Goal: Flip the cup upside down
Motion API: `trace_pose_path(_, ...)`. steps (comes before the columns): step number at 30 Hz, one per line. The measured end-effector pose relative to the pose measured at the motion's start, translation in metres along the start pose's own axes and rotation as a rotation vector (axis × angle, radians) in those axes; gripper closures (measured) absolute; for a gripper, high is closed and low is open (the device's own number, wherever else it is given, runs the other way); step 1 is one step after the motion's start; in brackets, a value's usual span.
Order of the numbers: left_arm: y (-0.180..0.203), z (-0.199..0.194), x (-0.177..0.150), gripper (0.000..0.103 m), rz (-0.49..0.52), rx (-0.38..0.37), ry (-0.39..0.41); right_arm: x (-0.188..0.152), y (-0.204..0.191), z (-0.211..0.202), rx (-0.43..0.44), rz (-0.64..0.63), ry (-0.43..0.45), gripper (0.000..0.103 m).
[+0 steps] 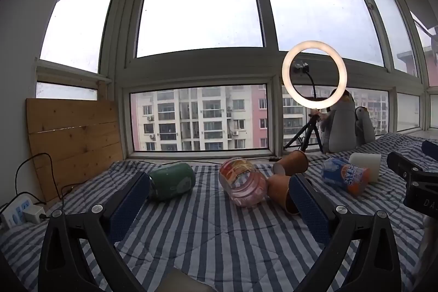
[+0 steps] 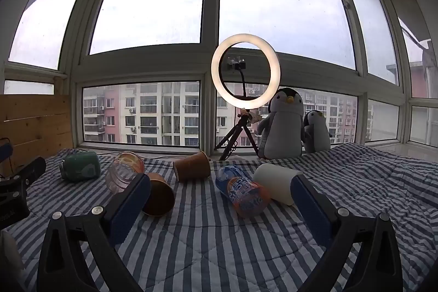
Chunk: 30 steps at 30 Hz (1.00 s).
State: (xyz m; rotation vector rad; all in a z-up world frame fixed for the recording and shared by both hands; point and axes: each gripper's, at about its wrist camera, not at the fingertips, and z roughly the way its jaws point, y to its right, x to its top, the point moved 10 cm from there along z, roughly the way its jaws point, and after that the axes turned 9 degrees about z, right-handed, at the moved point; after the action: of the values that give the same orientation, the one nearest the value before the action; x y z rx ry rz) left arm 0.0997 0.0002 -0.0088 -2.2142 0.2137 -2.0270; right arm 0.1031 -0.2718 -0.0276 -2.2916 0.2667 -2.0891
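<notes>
Several cups and cans lie on their sides on the striped bedspread (image 1: 208, 234). A brown paper cup (image 1: 279, 189) (image 2: 160, 194) lies nearest, mouth toward me. A second brown cup (image 1: 291, 162) (image 2: 191, 166) lies behind it. A white cup (image 1: 365, 166) (image 2: 276, 181) lies to the right. My left gripper (image 1: 219, 196) is open and empty above the bedspread, in front of the pink jar. My right gripper (image 2: 220, 199) is open and empty, the blue-orange can between its fingers; it shows in the left wrist view (image 1: 410, 177) too.
A green can (image 1: 171, 181) (image 2: 79, 165), a pink plastic jar (image 1: 242, 181) (image 2: 124, 174) and a blue-orange can (image 1: 346, 178) (image 2: 243, 192) lie among the cups. A ring light on a tripod (image 2: 245, 71) and two penguin toys (image 2: 284, 125) stand by the window. A power strip (image 1: 19, 211) lies at left.
</notes>
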Motion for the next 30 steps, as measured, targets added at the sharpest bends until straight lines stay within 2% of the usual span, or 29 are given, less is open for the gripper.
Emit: trace_pose_path(30, -0.0018, 0.0083, -0.0042, 0.000, 0.003, 0.001, -0.024, -0.0044, -0.0016, 0.0035, 0.003, 0.003, -0.020, 0.002)
